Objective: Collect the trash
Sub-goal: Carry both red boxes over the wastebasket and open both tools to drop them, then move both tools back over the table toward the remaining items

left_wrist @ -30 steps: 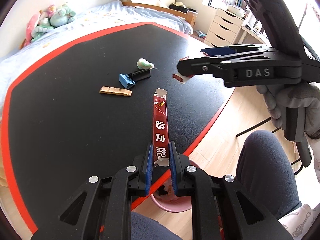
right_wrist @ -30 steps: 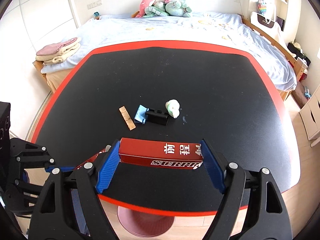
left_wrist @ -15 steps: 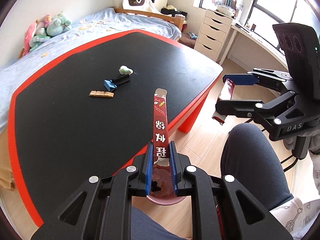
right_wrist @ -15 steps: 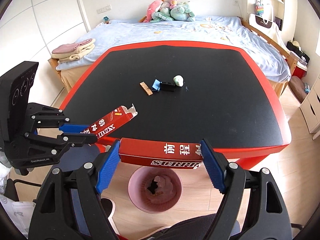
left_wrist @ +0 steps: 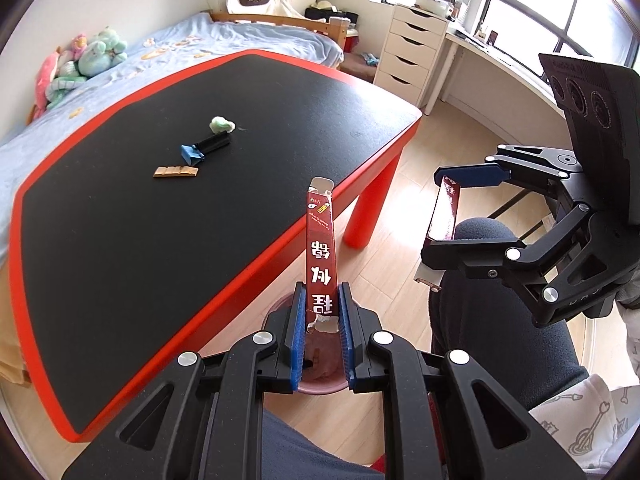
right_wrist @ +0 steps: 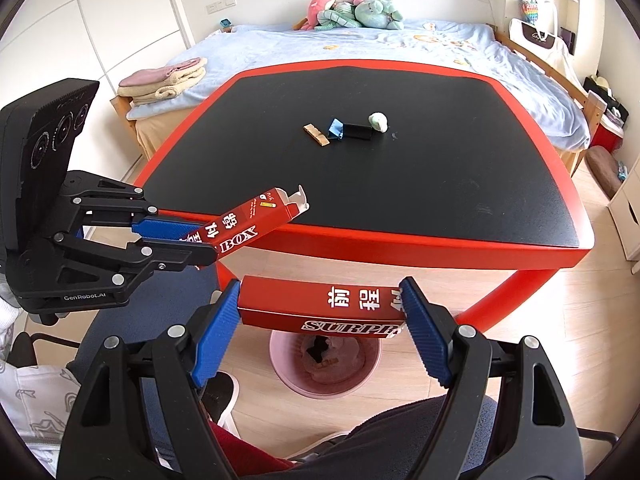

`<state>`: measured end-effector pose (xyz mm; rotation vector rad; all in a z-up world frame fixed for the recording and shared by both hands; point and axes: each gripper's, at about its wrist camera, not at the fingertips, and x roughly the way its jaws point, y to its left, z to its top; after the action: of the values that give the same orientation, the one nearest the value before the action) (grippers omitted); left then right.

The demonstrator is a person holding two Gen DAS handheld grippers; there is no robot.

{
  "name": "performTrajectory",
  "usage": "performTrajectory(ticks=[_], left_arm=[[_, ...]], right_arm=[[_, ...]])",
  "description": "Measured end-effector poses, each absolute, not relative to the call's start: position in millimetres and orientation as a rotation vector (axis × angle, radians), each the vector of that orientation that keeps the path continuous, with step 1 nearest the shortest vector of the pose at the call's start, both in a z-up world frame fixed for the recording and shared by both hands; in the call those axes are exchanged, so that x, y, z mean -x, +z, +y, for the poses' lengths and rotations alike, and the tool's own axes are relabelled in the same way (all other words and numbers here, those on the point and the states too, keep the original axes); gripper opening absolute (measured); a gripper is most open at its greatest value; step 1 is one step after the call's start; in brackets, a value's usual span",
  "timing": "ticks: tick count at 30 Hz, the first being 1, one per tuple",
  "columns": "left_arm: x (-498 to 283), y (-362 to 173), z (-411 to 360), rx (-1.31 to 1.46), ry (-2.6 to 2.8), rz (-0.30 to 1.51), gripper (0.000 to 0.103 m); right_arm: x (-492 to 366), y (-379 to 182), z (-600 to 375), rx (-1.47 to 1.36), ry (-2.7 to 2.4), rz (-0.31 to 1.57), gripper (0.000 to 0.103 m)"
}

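Note:
My left gripper (left_wrist: 321, 334) is shut on the torn end of a long red carton (left_wrist: 321, 248) that sticks out ahead of it, past the table's near edge. The same carton (right_wrist: 248, 228) and left gripper (right_wrist: 188, 240) show at the left of the right wrist view. My right gripper (right_wrist: 320, 326) is shut across the length of a second red carton (right_wrist: 320, 310) and holds it level over a pink bin (right_wrist: 324, 364) on the floor. In the left wrist view the right gripper (left_wrist: 452, 216) hangs at the right above a knee, and the bin (left_wrist: 320, 372) peeks out between my left fingers.
On the black, red-edged table (right_wrist: 400, 236) lie a brown wafer piece (right_wrist: 316, 134), a blue-and-black wrapper (right_wrist: 350, 130) and a pale green wad (right_wrist: 378, 121). A person's knees (left_wrist: 500, 300) and a chair are near the bin. A bed stands behind, and white drawers (left_wrist: 412, 52) to the right.
Both grippers have drawn back from over the table to the floor side of its near edge, each still holding its carton. The pink bin has come into fuller view under the right gripper.

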<state>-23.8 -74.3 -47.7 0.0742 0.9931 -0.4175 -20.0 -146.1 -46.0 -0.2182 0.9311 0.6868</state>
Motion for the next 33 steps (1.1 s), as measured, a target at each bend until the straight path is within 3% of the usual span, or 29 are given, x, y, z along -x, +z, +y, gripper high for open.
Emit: performTrajectory(ticks=[8,11,13,16,22,33], left_arm=[[25,-49,-75,-0.075,-0.433,0.998,0.015],[24,-49,-76,-0.070,-0.456,0.999,0.022],[22,-51,-74,-0.058,-0.458,0.993,0.061],[22,-51,-71,-0.028,-0.439,0.974,0.085],[22,-50,-64,-0.018,-0.389,0.970,0.094],[23,-46,-49,0.010,-0.332,0.967,0.095]], right_arm=[[20,-43,-148,0.211,0.707,0.929,0.078],[18,-43,-151,0.185,0.722,0.933,0.082],[16,-43,-156,0.158,0.722,0.936,0.091],[13,-44,-162,0.130,0.698,0.941,0.098],[10,-47,-166,0.099,0.671,0.957,0.100],[8,-52,-162,0.098,0.650,0.978,0.100]])
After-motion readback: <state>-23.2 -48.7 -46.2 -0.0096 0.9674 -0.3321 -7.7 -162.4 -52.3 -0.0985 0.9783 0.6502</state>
